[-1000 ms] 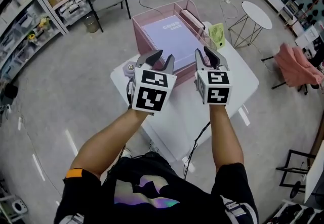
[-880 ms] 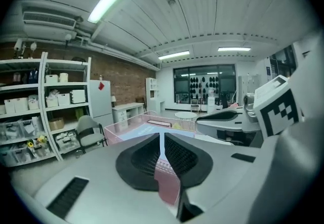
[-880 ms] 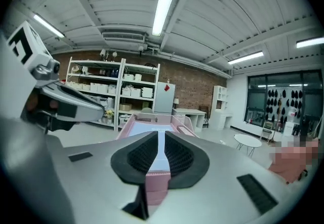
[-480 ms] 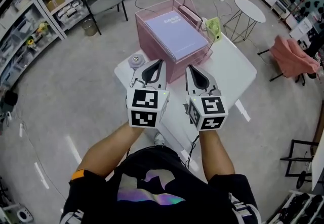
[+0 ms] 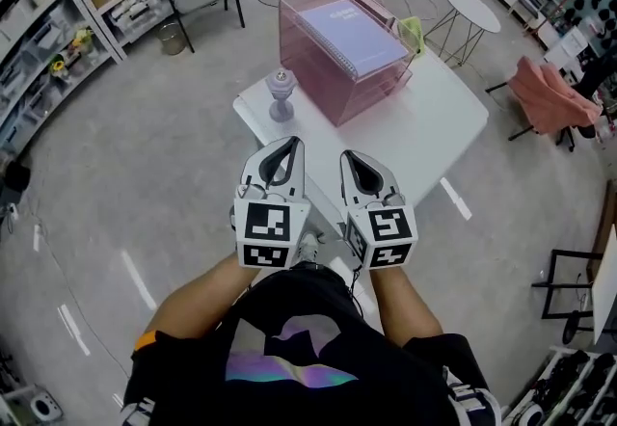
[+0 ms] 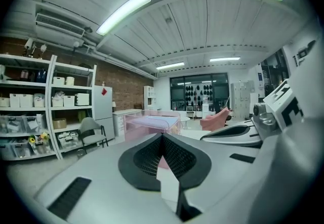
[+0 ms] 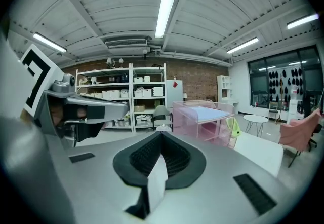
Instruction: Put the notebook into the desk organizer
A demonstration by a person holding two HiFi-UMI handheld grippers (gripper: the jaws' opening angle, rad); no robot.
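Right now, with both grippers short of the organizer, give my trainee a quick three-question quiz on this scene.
1. True or false: the notebook lies in the top tray of the desk organizer.
2. The left gripper and right gripper are: A) both shut and empty; B) both wide open; C) both clamped on the notebook.
3. Fill in: the small lilac stand sits on the table ____ the organizer (inside or beside).
Key: 1 true; 2 A; 3 beside.
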